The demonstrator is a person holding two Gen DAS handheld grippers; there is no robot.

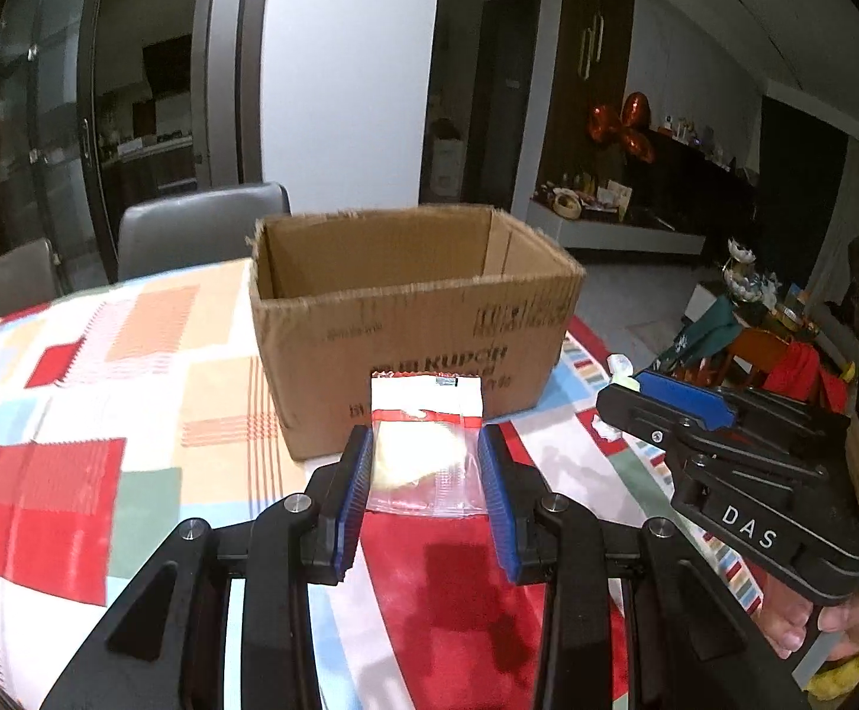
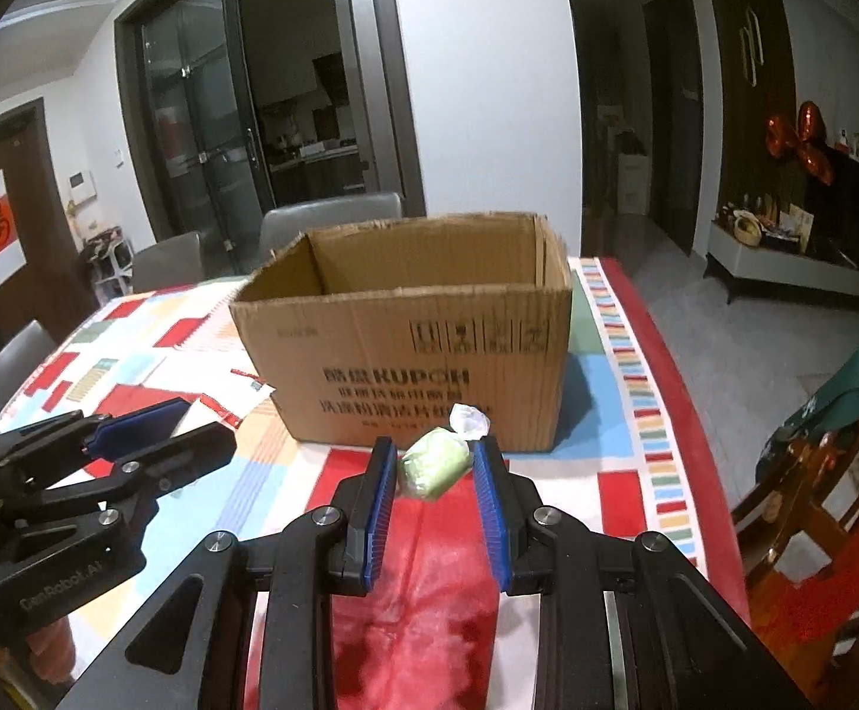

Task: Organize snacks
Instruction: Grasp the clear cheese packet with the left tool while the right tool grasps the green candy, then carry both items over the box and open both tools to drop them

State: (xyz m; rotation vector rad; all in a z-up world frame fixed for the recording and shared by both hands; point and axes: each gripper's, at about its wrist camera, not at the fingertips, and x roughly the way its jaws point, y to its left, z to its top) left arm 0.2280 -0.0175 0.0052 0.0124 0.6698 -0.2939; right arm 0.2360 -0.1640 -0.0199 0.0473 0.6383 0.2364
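Observation:
An open cardboard box stands on the patterned tablecloth ahead of both grippers; it also shows in the right wrist view. My left gripper is shut on a clear snack packet with a red and white header, held above the table just before the box. My right gripper is shut on a green wrapped candy with a twisted clear end, also held in front of the box. The right gripper shows in the left wrist view, the left gripper in the right wrist view.
The table has a red, orange and white checked cloth. Its right edge drops to the floor. Grey chairs stand behind the table. A flat packet lies on the cloth left of the box.

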